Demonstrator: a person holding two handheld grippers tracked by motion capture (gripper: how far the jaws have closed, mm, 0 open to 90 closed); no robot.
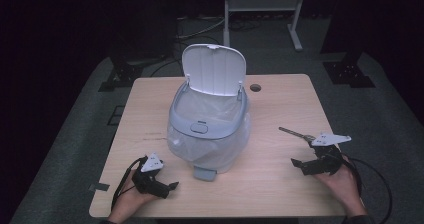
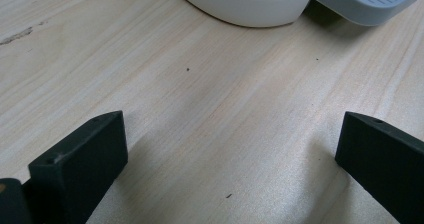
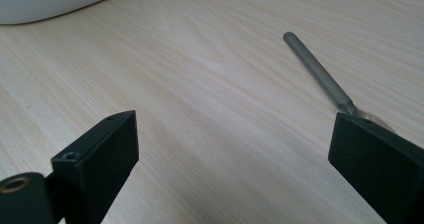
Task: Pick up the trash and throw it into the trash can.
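High view, both tools' jaws apart, right tool (image 1: 305, 165) near spoon (image 1: 295, 132), left tool (image 1: 167, 189) beside bin (image 1: 209, 129)

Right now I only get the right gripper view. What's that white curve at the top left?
Observer: The base of a white pedal bin; its lid stands open.
Operator: And the grey rod?
Observer: A metal utensil lying on the table, right of the bin.
Operator: Where's the other gripper?
Observer: The left gripper rests near the bin's pedal, jaws open.
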